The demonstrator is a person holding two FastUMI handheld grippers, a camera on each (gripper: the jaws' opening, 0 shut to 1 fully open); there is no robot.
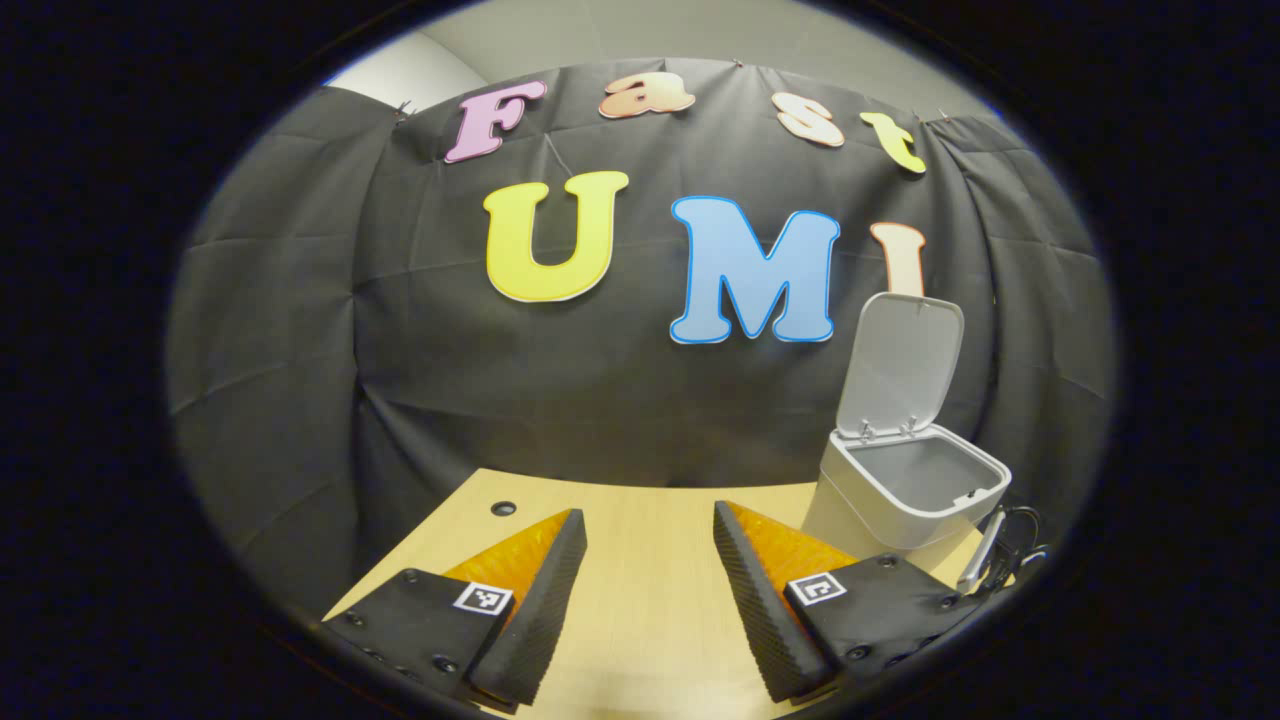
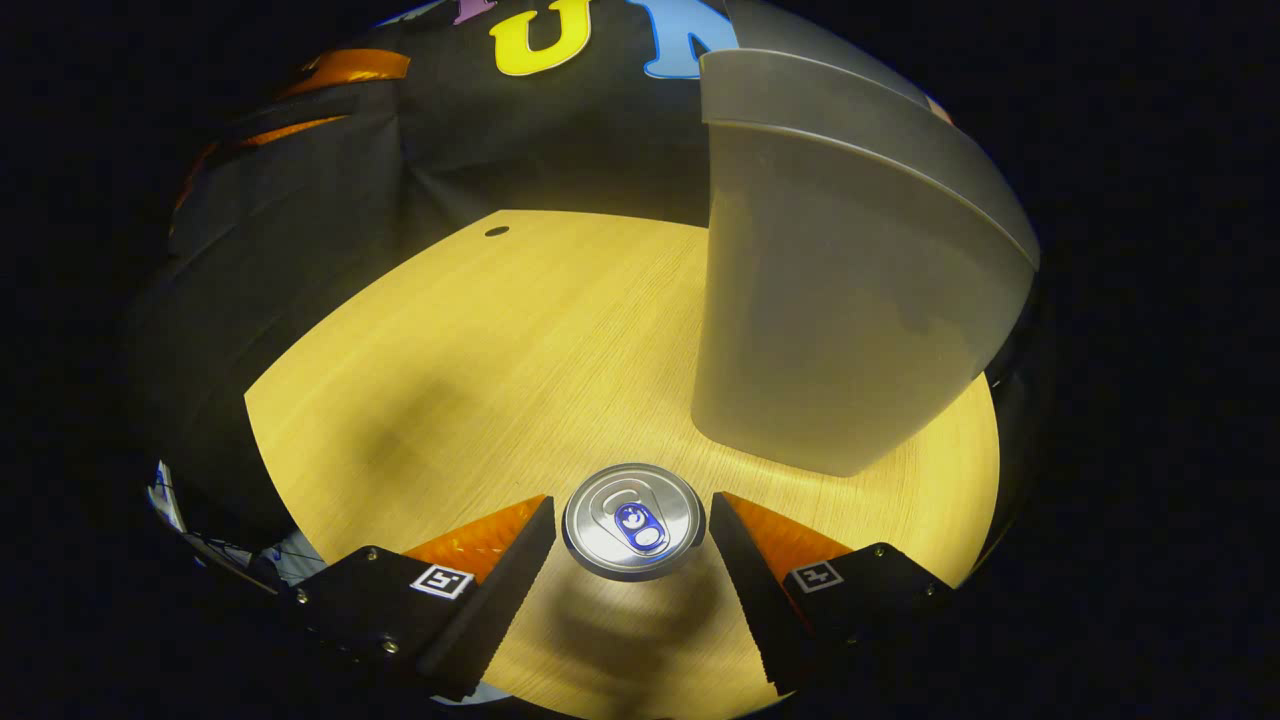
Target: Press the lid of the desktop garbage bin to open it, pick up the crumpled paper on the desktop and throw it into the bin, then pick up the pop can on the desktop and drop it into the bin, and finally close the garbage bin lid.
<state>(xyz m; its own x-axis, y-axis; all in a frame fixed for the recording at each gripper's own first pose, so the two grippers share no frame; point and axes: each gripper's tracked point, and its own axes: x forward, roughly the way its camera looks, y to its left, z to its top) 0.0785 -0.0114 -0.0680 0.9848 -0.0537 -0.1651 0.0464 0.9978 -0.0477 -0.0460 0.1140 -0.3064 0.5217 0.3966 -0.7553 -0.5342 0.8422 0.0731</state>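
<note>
- Beside the bin (image 2: 850,300), low at its front-left foot, the can (image 2: 634,520) sits between the two fingers of the right gripper (image 2: 632,530); can top with pull tab faces the camera.
- Right gripper fingers lie right along the can's two sides, close to its rim; firm press on both sides cannot be told from the right gripper view.
- Can casts a shadow on the table (image 2: 480,370) below it; whether it rests on the wood or hangs just above cannot be told.
- Bin wall rises just behind the can, rim flaring outward at the top.
- Left of the bin in the left gripper view, the left gripper (image 1: 650,560) has its fingers spread wide, nothing between them, bare table (image 1: 640,620) under the gap.
- Bin (image 1: 915,485) stands at the table's right side, lid (image 1: 900,365) tipped up and back on its hinge, mouth open; the inside that shows looks grey, bottom hidden.
- Dark cable (image 1: 1015,545) with a pale stick-like piece lies just right of the bin at the table edge.
- Small round hole (image 1: 503,508) in the tabletop, well left of the bin near the back edge.
- Crumpled paper: location cannot be told.
</note>
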